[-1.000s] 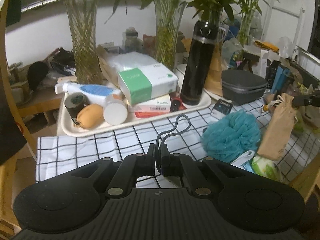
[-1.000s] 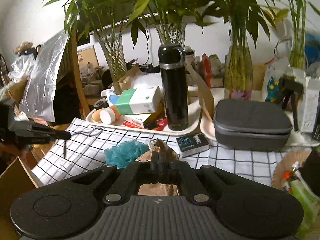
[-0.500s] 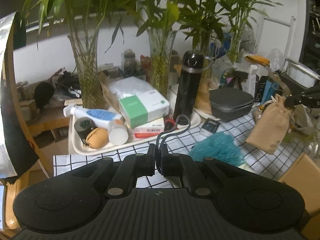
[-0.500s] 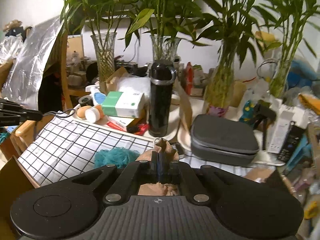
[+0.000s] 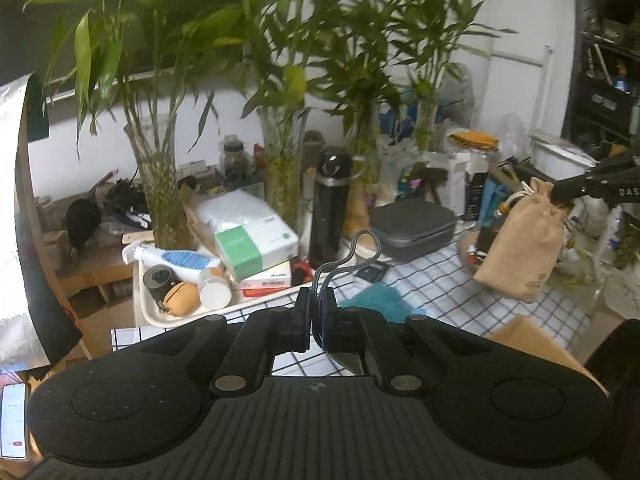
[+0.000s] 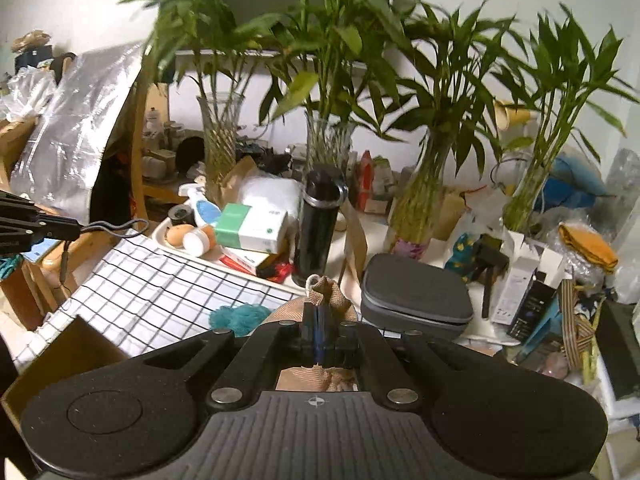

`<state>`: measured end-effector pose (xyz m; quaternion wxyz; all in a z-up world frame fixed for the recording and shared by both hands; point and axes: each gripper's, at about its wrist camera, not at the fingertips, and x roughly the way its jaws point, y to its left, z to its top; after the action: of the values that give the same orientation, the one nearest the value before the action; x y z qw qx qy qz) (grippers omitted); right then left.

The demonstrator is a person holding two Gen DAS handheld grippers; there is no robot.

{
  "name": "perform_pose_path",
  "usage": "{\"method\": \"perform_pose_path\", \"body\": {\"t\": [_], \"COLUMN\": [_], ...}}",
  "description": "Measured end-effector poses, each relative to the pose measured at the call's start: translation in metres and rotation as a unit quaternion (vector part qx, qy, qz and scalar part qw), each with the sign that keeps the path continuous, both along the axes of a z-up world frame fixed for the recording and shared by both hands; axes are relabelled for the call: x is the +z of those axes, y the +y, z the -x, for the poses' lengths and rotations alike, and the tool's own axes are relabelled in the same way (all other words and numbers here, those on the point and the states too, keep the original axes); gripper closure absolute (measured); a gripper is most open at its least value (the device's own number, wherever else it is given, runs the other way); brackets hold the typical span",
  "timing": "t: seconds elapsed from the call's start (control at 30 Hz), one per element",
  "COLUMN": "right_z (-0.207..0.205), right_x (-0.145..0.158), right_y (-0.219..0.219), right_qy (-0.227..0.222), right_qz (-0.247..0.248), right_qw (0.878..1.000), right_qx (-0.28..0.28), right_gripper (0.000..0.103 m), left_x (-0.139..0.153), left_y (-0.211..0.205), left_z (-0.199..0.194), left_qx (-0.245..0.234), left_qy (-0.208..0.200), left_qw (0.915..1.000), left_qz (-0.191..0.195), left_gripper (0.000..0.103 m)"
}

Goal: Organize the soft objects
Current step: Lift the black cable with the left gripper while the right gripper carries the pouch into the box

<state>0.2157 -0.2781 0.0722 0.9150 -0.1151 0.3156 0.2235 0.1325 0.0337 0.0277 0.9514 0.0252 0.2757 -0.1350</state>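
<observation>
Left gripper [image 5: 316, 312] clamped on a dark wire loop [image 5: 352, 252], held above checked cloth [image 5: 440, 276]. Right gripper [image 6: 318, 326] pinched on neck of burlap drawstring pouch [image 5: 520, 248], hanging clear of table at right. Teal mesh sponge [image 5: 378, 306] lying on cloth, near centre. Black flask [image 5: 330, 208] upright on tray [image 5: 160, 318], far side.
</observation>
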Motion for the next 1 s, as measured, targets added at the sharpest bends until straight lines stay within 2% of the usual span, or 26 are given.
{"method": "perform_pose_path", "body": {"t": [0.33, 0.67, 0.77, 0.8, 0.83, 0.87, 0.9, 0.93, 1.0], "right_z": [0.062, 0.101, 0.105, 0.105, 0.106, 0.107, 0.108, 0.110, 0.114], "right_x": [0.034, 0.015, 0.004, 0.000, -0.004, -0.008, -0.011, -0.015, -0.021], "right_y": [0.002, 0.036, 0.044, 0.046, 0.047, 0.047, 0.048, 0.047, 0.044], "right_qy": [-0.005, 0.028, 0.039, 0.048, 0.053, 0.052, 0.050, 0.049, 0.055], "right_qz": [0.000, -0.021, -0.027, -0.024, -0.017, -0.009, -0.001, 0.007, 0.016], "right_qw": [0.999, 0.996, 0.994, 0.993, 0.993, 0.993, 0.994, 0.993, 0.993], "right_qx": [0.042, 0.088, 0.101, 0.107, 0.105, 0.102, 0.101, 0.102, 0.108], "right_gripper": [0.101, 0.101, 0.097, 0.087, 0.067, 0.055, 0.033, 0.023, 0.017], "left_x": [0.013, 0.008, 0.006, 0.006, 0.005, 0.005, 0.004, 0.003, 0.002], "left_y": [-0.018, -0.023, -0.022, -0.022, -0.021, -0.021, -0.021, -0.021, -0.021], "left_z": [0.045, 0.073, 0.079, 0.080, 0.081, 0.083, 0.084, 0.085, 0.086], "left_qx": [-0.030, -0.038, -0.038, -0.038, -0.037, -0.037, -0.037, -0.037, -0.037], "left_qy": [-0.020, -0.017, -0.015, -0.015, -0.014, -0.012, -0.011, -0.010, -0.007], "left_qw": [0.9994, 0.9990, 0.9991, 0.9991, 0.9991, 0.9991, 0.9992, 0.9992, 0.9992], "left_qz": [0.001, 0.014, 0.014, 0.015, 0.015, 0.014, 0.014, 0.014, 0.014], "left_gripper": [0.098, 0.098, 0.098, 0.098, 0.098, 0.098, 0.098, 0.098, 0.098]}}
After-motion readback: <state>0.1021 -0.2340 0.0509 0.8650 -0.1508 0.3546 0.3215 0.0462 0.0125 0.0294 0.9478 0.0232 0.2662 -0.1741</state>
